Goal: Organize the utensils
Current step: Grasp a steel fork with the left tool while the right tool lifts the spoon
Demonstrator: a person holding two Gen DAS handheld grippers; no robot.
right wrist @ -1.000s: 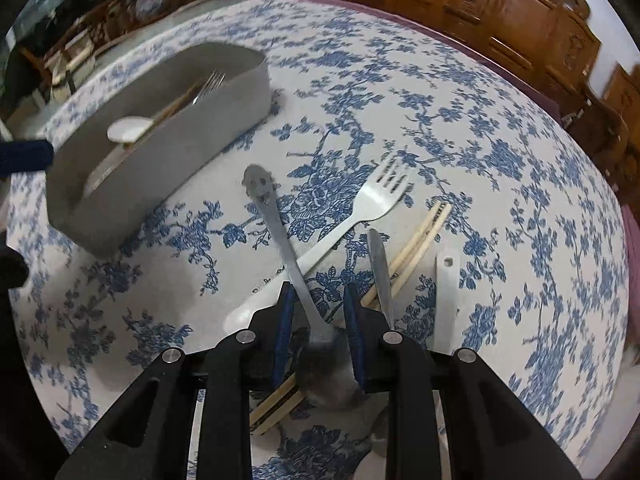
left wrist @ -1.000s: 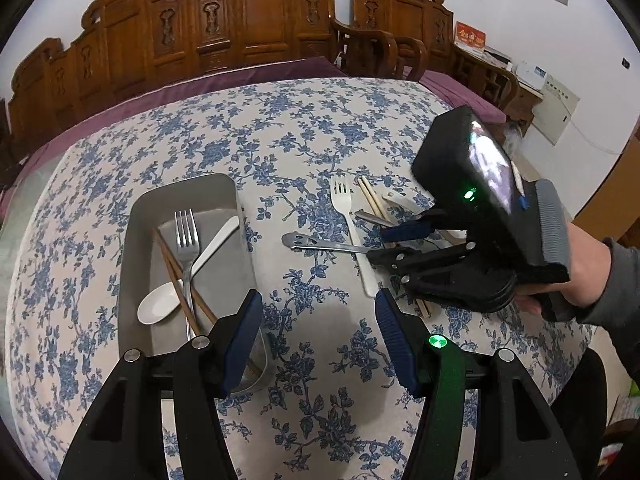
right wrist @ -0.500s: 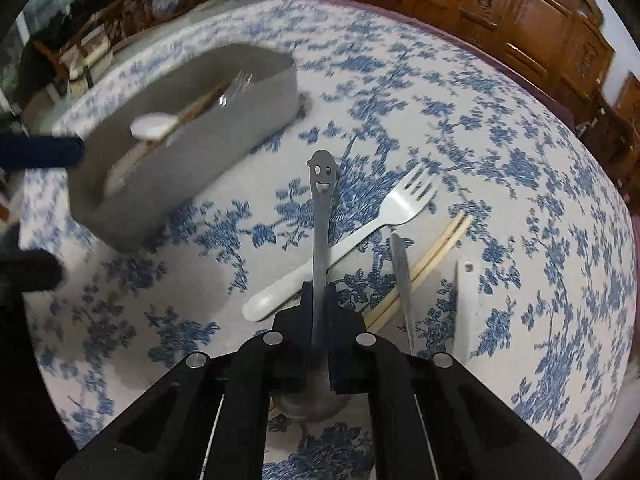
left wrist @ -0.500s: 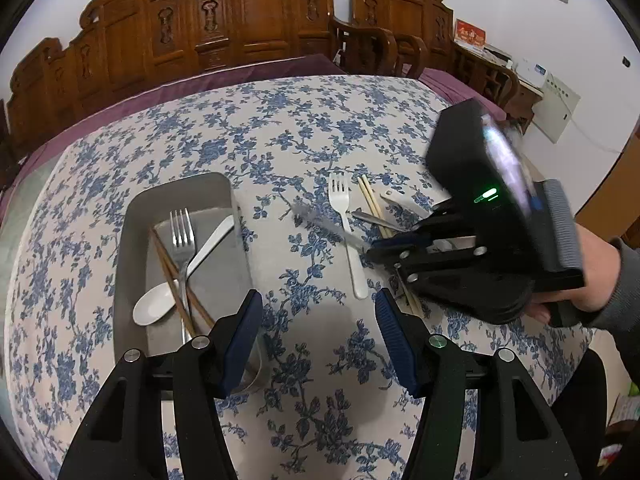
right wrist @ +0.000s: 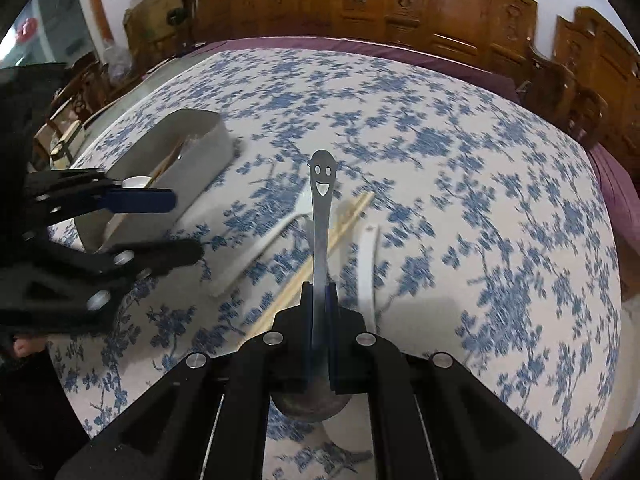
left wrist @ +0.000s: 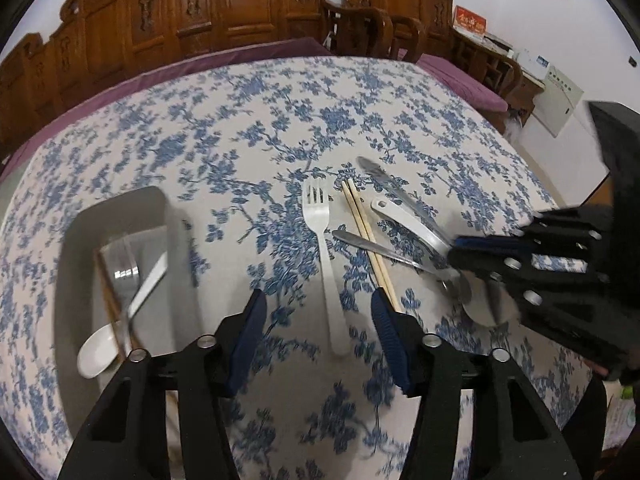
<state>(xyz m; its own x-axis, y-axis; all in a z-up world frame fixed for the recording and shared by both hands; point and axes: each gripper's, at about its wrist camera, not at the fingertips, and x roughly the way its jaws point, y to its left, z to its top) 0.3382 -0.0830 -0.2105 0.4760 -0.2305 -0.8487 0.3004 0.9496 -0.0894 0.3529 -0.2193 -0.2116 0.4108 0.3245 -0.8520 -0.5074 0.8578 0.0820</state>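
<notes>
My right gripper [right wrist: 319, 300] is shut on a steel spoon with a smiley-face handle [right wrist: 322, 200], held above the table, handle pointing forward; it also shows at the right of the left wrist view [left wrist: 472, 246]. My left gripper [left wrist: 318, 320] is open and empty over the tablecloth, beside the grey tray [left wrist: 68, 280]. The tray holds a steel fork [left wrist: 122, 264], a white spoon [left wrist: 100, 350] and chopsticks. On the cloth lie a white fork [left wrist: 326, 256], a pair of chopsticks [left wrist: 366, 236], a white spoon [left wrist: 408, 224] and a steel utensil [left wrist: 384, 250].
The table carries a blue-flowered cloth [left wrist: 248, 128] with a purple edge. Carved wooden chairs [left wrist: 240, 8] ring the far side. The tray also shows in the right wrist view [right wrist: 188, 152], with my left gripper's fingers [right wrist: 140, 200] in front of it.
My right gripper closed on the smiley spoon, lifted it off the cloth and drew back to the right. My left gripper shifted slightly right along the tray.
</notes>
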